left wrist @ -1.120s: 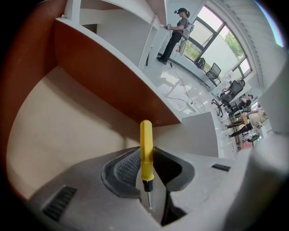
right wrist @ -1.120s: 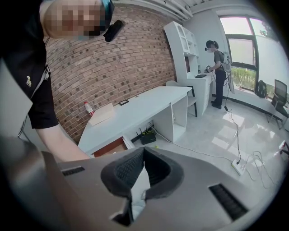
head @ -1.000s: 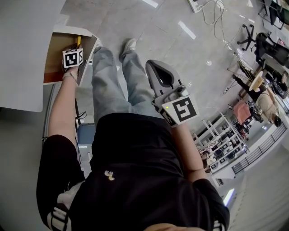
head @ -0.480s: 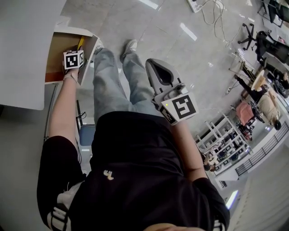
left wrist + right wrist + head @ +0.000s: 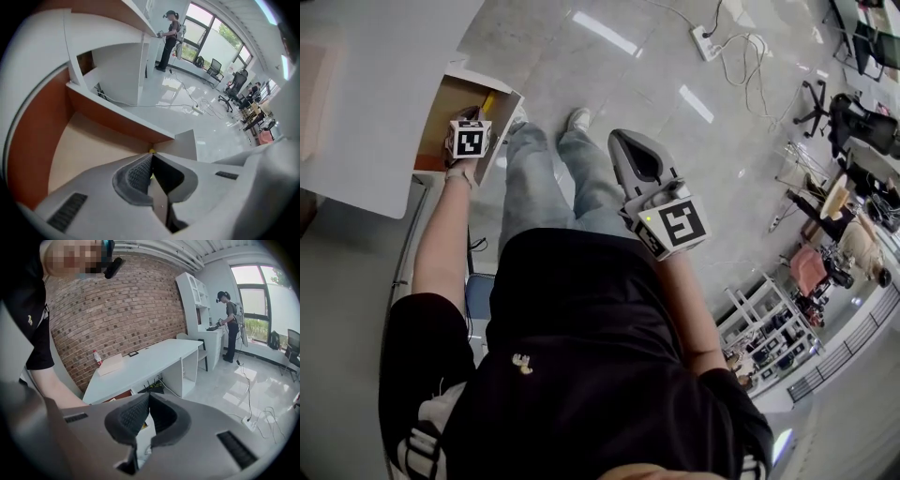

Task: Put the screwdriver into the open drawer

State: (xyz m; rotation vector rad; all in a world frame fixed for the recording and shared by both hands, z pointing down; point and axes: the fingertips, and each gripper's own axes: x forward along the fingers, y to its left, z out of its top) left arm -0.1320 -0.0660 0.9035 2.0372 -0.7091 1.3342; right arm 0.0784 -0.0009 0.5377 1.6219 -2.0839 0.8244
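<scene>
Hardly anything has changed over the last second beyond the head camera swinging a little. The left gripper (image 5: 473, 114) stays down inside the open drawer (image 5: 441, 108), and its jaws stay pressed together on the screwdriver (image 5: 487, 101). Only a yellow tip of the tool pokes out past the jaws toward the drawer's front corner. In the left gripper view the same yellow speck (image 5: 151, 151) sits right at the meeting point of the pads. So the carry looks finished and the tool is already within the drawer's walls. What seems to remain is lowering it to the bottom and letting go.

The right gripper (image 5: 623, 141) hangs idle in front of the person's body, well apart from the drawer. Its jaws are together at the tips with nothing between them.

The drawer is a shallow box with a pale, matte, bare bottom and reddish-brown inner sides under white edging. It slides out from under a smooth white worktop (image 5: 375, 112). The gripper pads (image 5: 136, 176) are dark, ribbed rubber set in curved grey plastic shells. The floor (image 5: 609, 75) is glossy pale tile with bright reflections.
</scene>
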